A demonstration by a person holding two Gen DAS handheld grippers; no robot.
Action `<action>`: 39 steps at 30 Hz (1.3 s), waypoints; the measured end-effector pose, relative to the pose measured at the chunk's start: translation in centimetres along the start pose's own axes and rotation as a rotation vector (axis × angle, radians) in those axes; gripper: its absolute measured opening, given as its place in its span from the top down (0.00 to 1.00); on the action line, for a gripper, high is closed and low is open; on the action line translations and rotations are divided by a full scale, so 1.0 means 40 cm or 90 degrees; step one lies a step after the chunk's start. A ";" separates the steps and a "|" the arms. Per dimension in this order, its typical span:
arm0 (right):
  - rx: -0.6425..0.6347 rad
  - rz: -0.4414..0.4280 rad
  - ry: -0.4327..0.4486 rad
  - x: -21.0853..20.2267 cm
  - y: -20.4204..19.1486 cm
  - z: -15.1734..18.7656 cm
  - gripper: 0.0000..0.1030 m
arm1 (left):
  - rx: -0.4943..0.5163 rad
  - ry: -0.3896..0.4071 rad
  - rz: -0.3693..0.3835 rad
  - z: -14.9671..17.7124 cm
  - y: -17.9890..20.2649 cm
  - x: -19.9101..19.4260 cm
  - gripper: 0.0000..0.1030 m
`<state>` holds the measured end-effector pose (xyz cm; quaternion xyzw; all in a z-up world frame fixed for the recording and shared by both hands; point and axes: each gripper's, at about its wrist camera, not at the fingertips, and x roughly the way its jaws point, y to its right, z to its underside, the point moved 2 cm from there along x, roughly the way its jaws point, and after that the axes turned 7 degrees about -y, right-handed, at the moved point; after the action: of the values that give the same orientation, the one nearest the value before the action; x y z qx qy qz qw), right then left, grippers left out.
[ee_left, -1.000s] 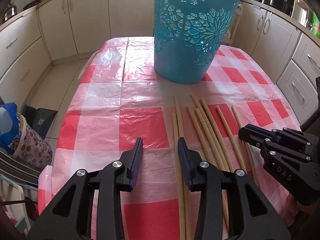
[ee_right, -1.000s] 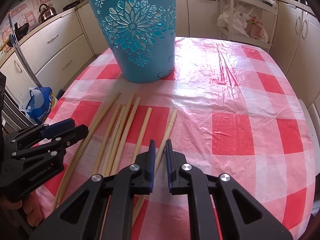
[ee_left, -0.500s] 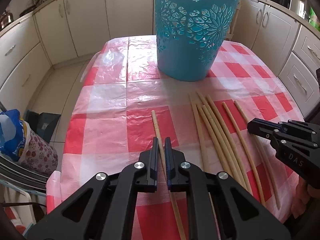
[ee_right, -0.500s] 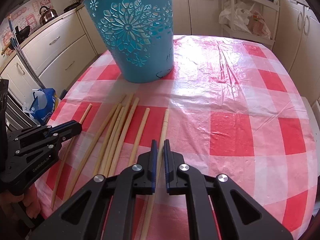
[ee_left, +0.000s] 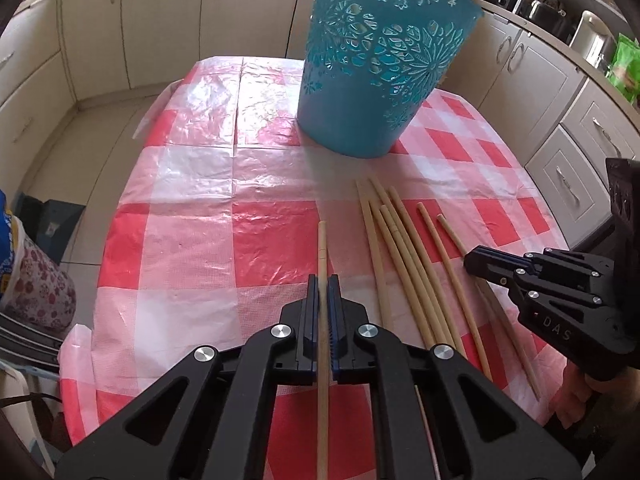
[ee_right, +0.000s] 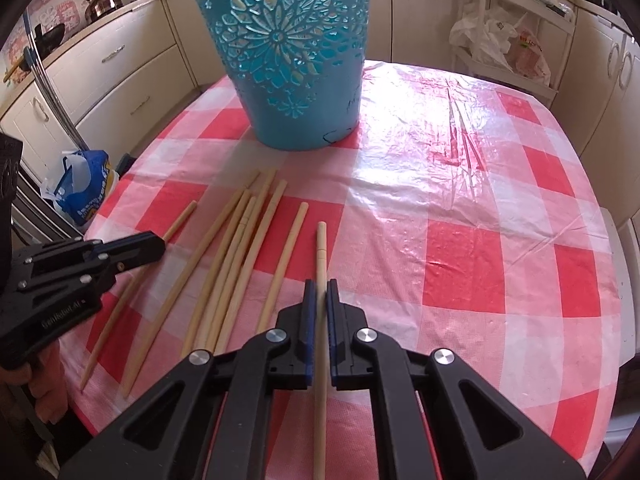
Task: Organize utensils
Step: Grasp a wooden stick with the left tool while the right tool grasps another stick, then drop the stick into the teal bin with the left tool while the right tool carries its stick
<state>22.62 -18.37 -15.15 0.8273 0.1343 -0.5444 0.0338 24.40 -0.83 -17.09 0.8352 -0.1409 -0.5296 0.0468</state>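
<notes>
A blue cut-out basket [ee_left: 380, 64] stands at the far side of the red-checked table [ee_left: 192, 240]; it also shows in the right wrist view [ee_right: 292, 56]. Several long bamboo chopsticks [ee_left: 404, 260] lie loose in front of it, also in the right wrist view [ee_right: 236, 256]. My left gripper [ee_left: 322, 284] is shut on one chopstick [ee_left: 322, 248], held above the table. My right gripper [ee_right: 318, 288] is shut on another chopstick [ee_right: 321, 252]. Each gripper appears in the other's view: the right one [ee_left: 480, 260], the left one [ee_right: 152, 246].
Cream kitchen cabinets [ee_left: 100, 28] ring the table. A blue and white bag [ee_right: 84, 188] sits on the floor at the left. A rack with plastic bags [ee_right: 504, 44] stands behind the table. A kettle [ee_right: 100, 0] sits on the counter.
My left gripper has shut on a chopstick and lifted it leftwards, clear of the pile. My right gripper has shut on another chopstick and lifted it.
</notes>
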 end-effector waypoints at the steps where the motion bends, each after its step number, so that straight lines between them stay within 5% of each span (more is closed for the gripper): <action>1: -0.012 0.008 -0.004 0.000 -0.006 -0.001 0.94 | 0.000 -0.004 0.001 0.000 0.000 0.000 0.95; 10: -0.050 0.033 0.012 0.001 -0.018 0.011 0.93 | 0.073 -0.022 -0.070 -0.004 0.041 0.007 0.95; 15: 0.053 -0.082 0.017 -0.013 0.032 0.016 0.94 | 0.074 -0.018 -0.058 -0.002 0.042 -0.010 0.96; 22: 0.177 -0.235 0.097 -0.090 0.090 0.039 0.94 | 0.046 0.154 0.035 -0.042 0.045 -0.185 0.96; 29: 0.184 -0.261 0.185 -0.204 0.083 0.005 0.94 | 0.030 0.332 0.100 -0.109 0.069 -0.352 0.96; 39: 0.185 -0.277 0.269 -0.310 0.083 -0.042 0.94 | -0.035 0.467 0.124 -0.288 0.047 -0.457 0.96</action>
<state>20.36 -23.53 -3.50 0.8698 0.2327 -0.3690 -0.2303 27.09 1.74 4.28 0.9503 -0.1791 -0.1923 0.1668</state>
